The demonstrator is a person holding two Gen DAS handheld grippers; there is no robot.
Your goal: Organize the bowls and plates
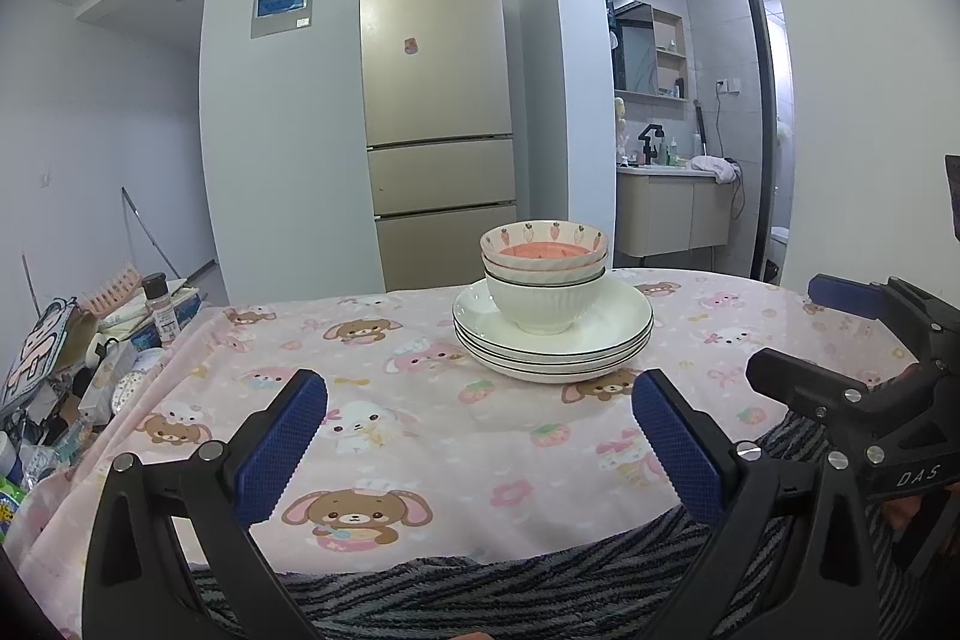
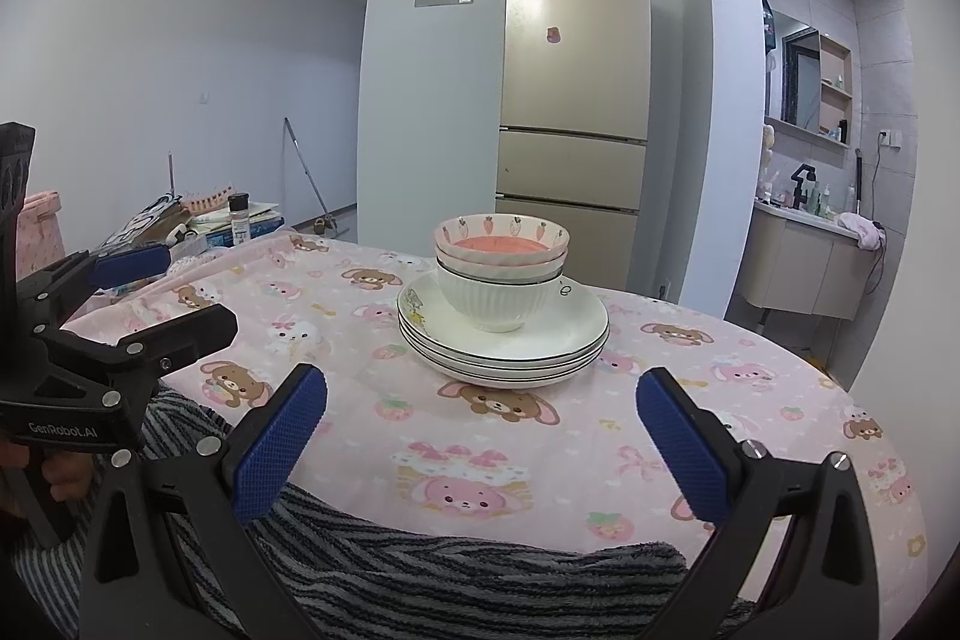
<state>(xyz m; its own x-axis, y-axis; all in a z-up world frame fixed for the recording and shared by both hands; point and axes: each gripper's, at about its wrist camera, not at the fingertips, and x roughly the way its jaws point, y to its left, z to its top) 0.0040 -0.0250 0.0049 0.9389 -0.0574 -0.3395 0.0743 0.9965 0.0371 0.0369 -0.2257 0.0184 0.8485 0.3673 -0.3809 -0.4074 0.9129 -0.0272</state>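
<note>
My left gripper point(image 1: 479, 435) and right gripper point(image 2: 481, 431) gape empty at the table's near edge; bowls point(image 1: 545, 274) nest on plates point(image 1: 552, 340) mid-table for stability.

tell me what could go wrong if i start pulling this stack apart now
1. The bowls are nested on top of the plates; lifting the carrot-print top bowl may drag the one beneath it along.
2. The stack sits on a loose pink tablecloth, so a sideways nudge could slide it.
3. The left gripper and right gripper, both open, sit close together; reaching in at once could make them collide.
</note>
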